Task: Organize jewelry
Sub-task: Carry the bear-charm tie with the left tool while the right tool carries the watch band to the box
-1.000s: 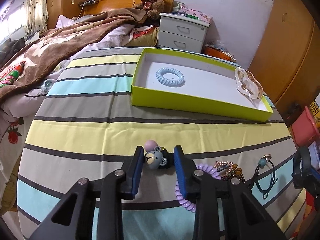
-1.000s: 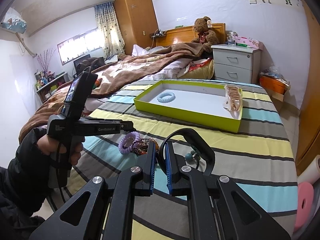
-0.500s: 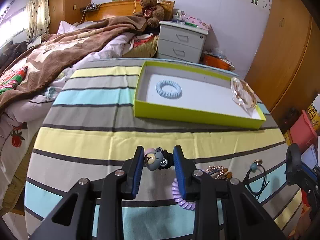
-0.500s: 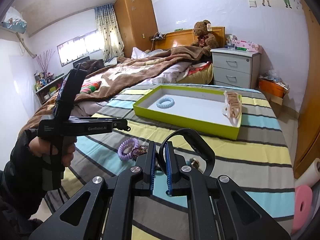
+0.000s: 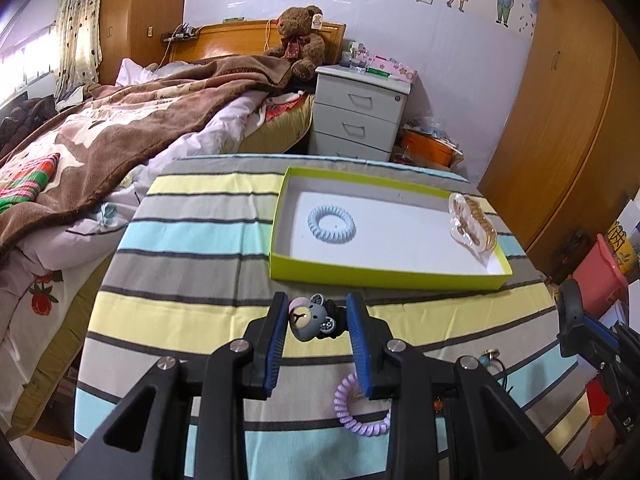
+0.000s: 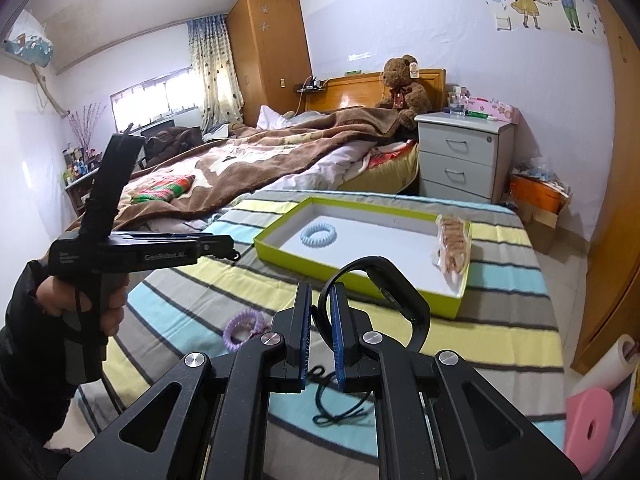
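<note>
My left gripper (image 5: 318,314) is shut on a grey bear hair tie (image 5: 310,320) and holds it above the striped table, in front of the green tray (image 5: 384,278). The tray holds a blue coil hair tie (image 5: 331,225) and a gold hair clip (image 5: 472,224). My right gripper (image 6: 320,308) is shut on a black band (image 6: 404,296), raised over the table. A purple coil tie (image 5: 360,416) and a dark elastic tie (image 6: 336,404) lie on the cloth below. The tray also shows in the right wrist view (image 6: 360,276).
The table has a striped cloth (image 5: 192,312). A bed with a brown blanket (image 5: 100,148) lies to the left. A grey nightstand (image 5: 358,120) stands behind the table. A pink bin (image 5: 600,276) sits at the right.
Both grippers have risen with their items and tilted up. The left one lifted the bear hair tie off the cloth toward the tray.
</note>
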Tool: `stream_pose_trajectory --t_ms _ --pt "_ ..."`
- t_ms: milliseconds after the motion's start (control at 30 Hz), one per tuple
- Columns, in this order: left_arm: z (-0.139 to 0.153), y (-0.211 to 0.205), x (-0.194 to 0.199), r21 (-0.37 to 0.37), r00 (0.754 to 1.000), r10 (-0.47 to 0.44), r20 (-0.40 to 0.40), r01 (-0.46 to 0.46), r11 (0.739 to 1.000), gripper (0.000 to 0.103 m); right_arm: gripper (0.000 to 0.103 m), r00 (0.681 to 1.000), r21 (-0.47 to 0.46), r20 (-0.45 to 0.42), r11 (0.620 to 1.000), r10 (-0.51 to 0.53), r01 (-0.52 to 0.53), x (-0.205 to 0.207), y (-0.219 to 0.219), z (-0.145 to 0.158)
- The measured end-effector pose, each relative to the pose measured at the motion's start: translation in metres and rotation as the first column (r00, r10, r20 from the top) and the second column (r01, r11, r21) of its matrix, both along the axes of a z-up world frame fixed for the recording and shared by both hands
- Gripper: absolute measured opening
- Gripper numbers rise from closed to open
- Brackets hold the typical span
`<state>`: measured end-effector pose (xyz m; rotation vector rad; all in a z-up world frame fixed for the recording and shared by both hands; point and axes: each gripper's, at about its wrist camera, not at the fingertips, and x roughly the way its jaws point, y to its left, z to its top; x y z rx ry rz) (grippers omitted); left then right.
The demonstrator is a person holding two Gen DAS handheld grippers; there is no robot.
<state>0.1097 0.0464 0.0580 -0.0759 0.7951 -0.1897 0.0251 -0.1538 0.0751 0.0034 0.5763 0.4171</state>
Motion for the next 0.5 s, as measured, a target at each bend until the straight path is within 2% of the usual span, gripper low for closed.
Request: stream_pose_trajectory --t_ms 500 --pt "0.028 -0.005 0.032 -0.018 0.999 -0.018 0.033 0.018 1.0 0.031 0.01 1.0 -0.047 0.014 0.999 -0.011 0.012 0.058 0.004 0.022"
